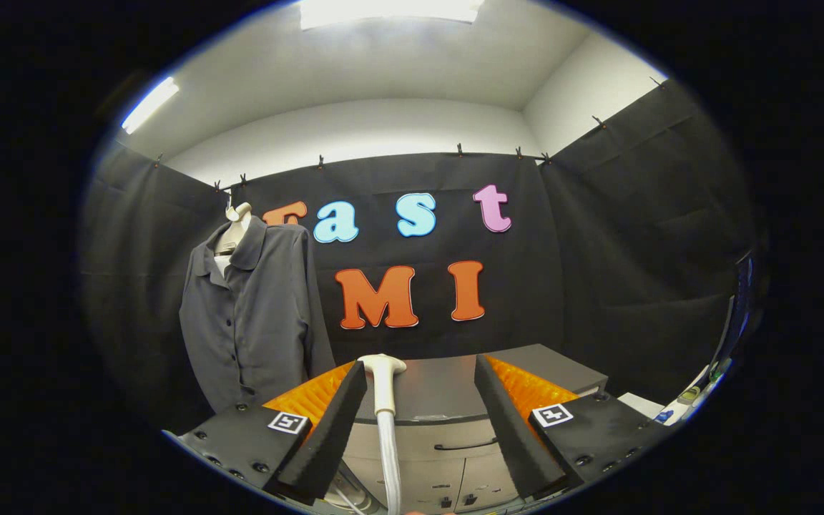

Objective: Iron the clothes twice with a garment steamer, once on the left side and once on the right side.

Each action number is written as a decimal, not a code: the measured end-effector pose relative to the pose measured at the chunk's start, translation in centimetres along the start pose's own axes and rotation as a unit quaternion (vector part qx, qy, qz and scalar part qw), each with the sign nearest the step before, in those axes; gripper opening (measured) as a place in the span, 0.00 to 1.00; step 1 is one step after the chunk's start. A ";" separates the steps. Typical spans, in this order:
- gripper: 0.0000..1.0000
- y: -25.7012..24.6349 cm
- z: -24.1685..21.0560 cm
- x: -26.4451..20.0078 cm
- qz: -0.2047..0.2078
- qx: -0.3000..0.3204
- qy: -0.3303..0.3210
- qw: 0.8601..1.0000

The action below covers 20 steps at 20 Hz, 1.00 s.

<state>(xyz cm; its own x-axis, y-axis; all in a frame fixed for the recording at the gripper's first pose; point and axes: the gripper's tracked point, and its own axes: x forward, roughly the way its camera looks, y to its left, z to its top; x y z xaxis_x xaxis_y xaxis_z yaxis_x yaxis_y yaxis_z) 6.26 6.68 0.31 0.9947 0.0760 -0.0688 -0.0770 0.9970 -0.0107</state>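
Between the fingers [419, 372], nearer the left one, stands the steamer [383, 383]: its pale head is level with the fingertips, and its hose [389, 458] drops straight down from it. The fingers are spread wide; whether the left one touches the steamer head cannot be told, and the right one is clear of it. Beyond the fingers is a grey cabinet [448, 443] with drawers. Left of the cabinet, a dark grey shirt [254, 315] hangs on a hanger [234, 222] against the booth wall, front buttoned.
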 end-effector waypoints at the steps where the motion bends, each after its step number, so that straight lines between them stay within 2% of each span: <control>1: 0.98 0.3 0.4 1.4 0.000 -0.005 0.000 1.000; 5: 0.98 3.6 0.2 8.3 0.036 -0.016 0.030 0.999; 11: 0.98 6.3 -4.9 19.4 0.066 -0.006 0.125 0.990; 13: 0.98 7.0 -8.6 22.2 0.076 -0.011 0.172 0.982; 20: 0.99 8.9 -17.6 26.8 0.102 0.016 0.288 0.952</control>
<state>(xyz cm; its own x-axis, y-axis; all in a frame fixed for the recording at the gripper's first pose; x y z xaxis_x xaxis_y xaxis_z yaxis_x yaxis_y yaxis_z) 31.09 17.36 -19.24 0.7566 0.2553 -0.6020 -0.2523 0.9633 0.0915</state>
